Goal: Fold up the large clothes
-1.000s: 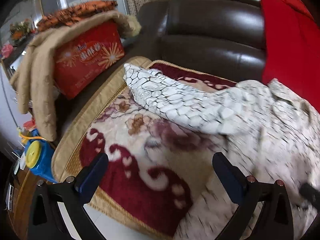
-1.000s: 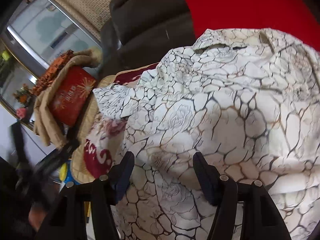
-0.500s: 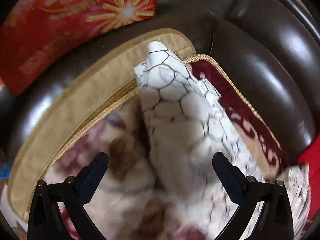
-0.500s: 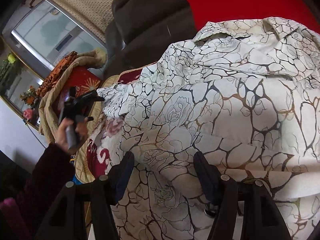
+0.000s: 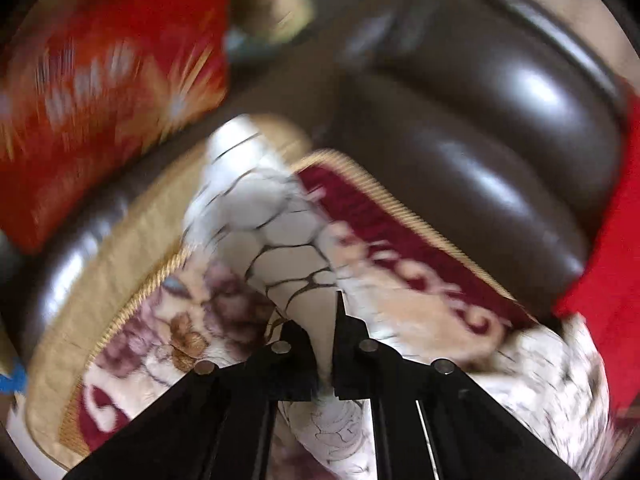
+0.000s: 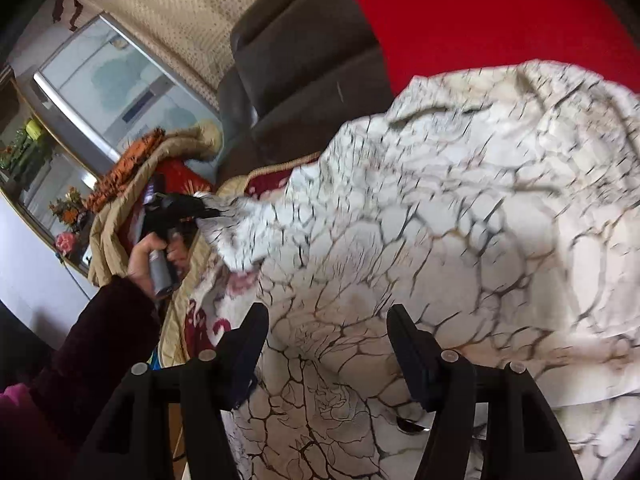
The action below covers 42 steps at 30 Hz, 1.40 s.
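- White fabric with a dark crackle print, the garment [image 6: 440,248], fills the centre and right of the right wrist view, spread over a patterned seat cover [image 6: 192,320] on a brown leather sofa [image 6: 304,92].
- In the left wrist view, one sleeve [image 5: 260,220] of it runs from the lower centre up toward the upper left, across the maroon and cream seat cover [image 5: 400,240].
- The left gripper [image 5: 326,344] has just snapped together and is clamped on the sleeve, cloth pinched between its black fingers; the frame is blurred.
- At middle left of the right wrist view, a hand [image 6: 156,252] in a dark sleeve holds that left gripper [image 6: 208,212] at the sleeve's end.
- The right gripper [image 6: 326,344] stands apart at the bottom of its frame, over the garment, gripping nothing.
- A red box [image 5: 100,92] sits upper left; a red cushion [image 6: 480,12] lies upper right.
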Each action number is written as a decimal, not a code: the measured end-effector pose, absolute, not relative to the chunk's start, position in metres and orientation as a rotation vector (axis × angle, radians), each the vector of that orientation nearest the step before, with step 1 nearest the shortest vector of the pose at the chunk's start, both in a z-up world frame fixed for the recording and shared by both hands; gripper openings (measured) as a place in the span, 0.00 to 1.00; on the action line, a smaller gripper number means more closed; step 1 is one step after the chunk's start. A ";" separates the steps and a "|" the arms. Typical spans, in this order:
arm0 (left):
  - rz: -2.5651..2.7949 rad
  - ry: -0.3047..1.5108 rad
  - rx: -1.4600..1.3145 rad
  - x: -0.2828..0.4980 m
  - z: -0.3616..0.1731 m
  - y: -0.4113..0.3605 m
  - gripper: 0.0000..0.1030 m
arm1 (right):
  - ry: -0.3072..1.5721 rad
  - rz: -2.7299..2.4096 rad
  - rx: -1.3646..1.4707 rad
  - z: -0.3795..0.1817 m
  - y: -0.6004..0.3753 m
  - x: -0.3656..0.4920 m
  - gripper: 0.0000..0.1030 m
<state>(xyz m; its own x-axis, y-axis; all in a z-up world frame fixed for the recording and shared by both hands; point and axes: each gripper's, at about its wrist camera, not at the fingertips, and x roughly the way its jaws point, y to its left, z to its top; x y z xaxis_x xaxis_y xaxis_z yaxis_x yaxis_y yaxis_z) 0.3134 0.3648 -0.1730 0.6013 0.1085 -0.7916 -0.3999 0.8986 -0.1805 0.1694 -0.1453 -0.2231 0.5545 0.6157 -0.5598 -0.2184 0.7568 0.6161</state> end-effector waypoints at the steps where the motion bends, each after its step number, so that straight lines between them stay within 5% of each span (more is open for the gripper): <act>1: 0.273 0.864 -0.326 0.308 -0.158 0.351 0.05 | 0.828 0.506 0.519 -0.216 -0.152 0.166 0.64; 15: -0.383 0.677 0.095 0.173 0.003 0.041 0.05 | 0.560 0.179 0.530 -0.137 -0.311 0.092 0.64; 18: -0.502 0.728 0.155 0.159 -0.002 -0.014 0.16 | 0.546 0.123 0.540 -0.132 -0.337 0.076 0.64; 19: -0.523 0.747 0.164 0.154 -0.006 -0.023 0.36 | 0.543 0.111 0.549 -0.131 -0.342 0.072 0.66; 20: -0.540 0.755 0.165 0.151 -0.009 -0.028 0.57 | 0.538 0.098 0.566 -0.131 -0.349 0.066 0.71; 22: -0.530 0.720 0.140 0.139 -0.008 -0.023 0.71 | 0.535 0.086 0.585 -0.131 -0.357 0.062 0.73; 36: -0.056 0.865 0.099 0.197 -0.116 0.095 0.72 | 0.719 0.146 0.505 -0.169 -0.313 0.127 0.73; 42: 0.038 0.836 0.212 0.212 -0.172 0.084 0.72 | 0.961 0.176 0.507 -0.240 -0.296 0.169 0.73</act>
<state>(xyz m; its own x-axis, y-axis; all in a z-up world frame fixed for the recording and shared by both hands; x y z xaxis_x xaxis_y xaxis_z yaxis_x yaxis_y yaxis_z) 0.2124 0.0840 -0.1717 0.6711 0.1172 -0.7321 0.0497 0.9781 0.2021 0.1695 -0.2961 -0.2402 0.5688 0.3624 -0.7383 0.0777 0.8700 0.4869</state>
